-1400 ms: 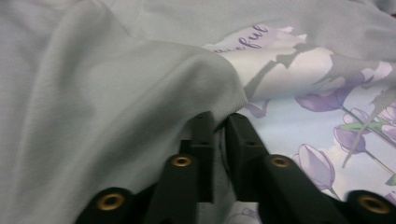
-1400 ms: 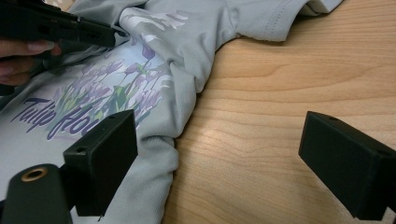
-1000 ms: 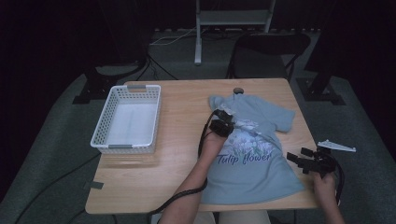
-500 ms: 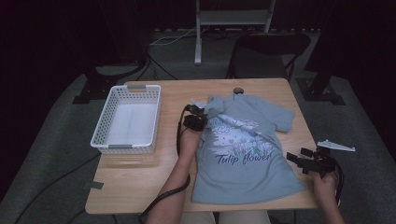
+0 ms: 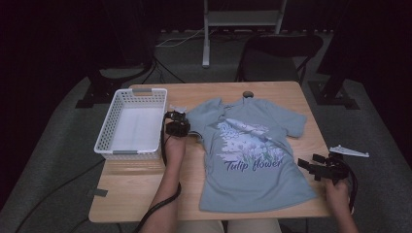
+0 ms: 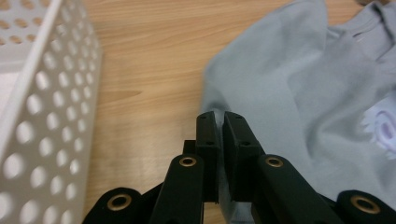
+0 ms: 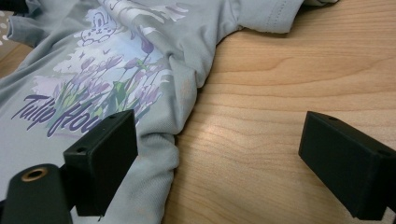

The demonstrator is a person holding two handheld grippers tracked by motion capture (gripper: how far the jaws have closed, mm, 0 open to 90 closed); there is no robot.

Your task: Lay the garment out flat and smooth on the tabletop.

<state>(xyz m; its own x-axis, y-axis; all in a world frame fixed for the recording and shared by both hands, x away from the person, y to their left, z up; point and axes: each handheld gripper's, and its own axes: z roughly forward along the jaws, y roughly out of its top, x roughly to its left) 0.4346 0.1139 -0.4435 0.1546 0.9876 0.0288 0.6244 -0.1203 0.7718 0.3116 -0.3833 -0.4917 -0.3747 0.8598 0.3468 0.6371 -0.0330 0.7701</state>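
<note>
Lying lengthwise, T-shirt (image 5: pixel 252 155) collar far

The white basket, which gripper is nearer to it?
Left. The left gripper sits just beside the white basket, pinching the shirt's sleeve; the right gripper is across the shirt.

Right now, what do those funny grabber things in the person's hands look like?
Both are black. The left gripper has two flat, blocky fingers with small screw holes and brass-coloured rivets on the arms behind. The right gripper has the same square black fingers. A thick black cable trails back from the left one. The forearms are bare.
</note>
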